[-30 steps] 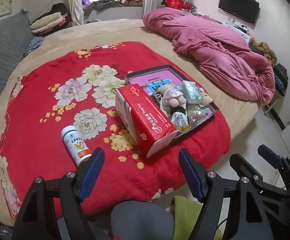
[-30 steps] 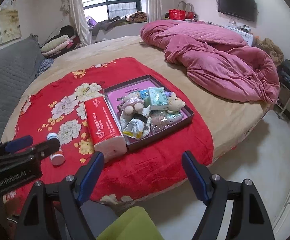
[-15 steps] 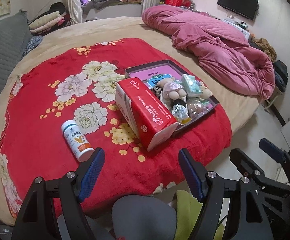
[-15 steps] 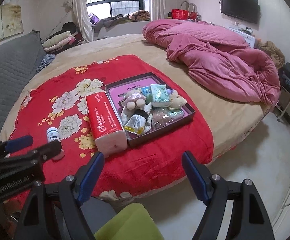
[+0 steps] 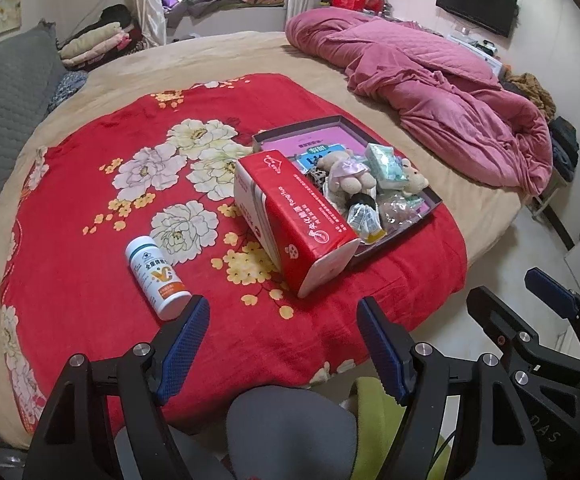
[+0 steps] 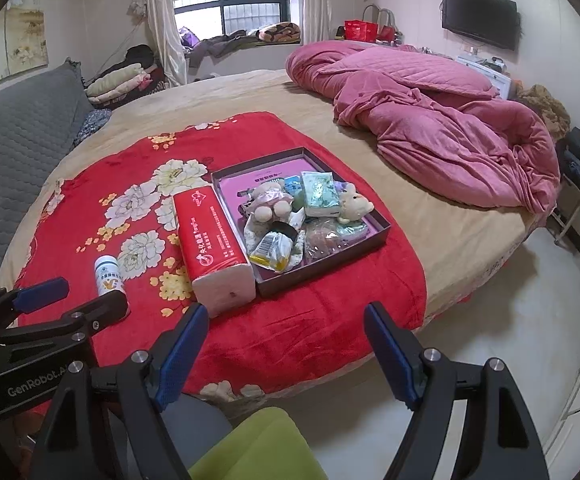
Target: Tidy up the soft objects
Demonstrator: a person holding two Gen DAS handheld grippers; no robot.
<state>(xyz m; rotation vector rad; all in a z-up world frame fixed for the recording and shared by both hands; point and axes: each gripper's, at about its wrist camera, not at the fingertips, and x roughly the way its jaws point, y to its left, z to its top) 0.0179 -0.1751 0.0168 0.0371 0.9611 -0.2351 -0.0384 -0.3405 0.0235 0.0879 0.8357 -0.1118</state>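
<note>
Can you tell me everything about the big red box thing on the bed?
The red tissue pack is a long brick shape wrapped in shiny red plastic with white writing and a small white drawing near its far end. Its near end is open-looking white, where the paper shows. It lies flat on the red flowered blanket, lengthwise, pressed alongside the left wall of the dark tray. The white bottle lies apart from it to the left. Neither gripper touches it.

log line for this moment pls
phase: approach | left hand-held gripper: open, empty | right hand-held gripper: open, empty | tissue pack: beside tray | bottle: on blanket
</note>
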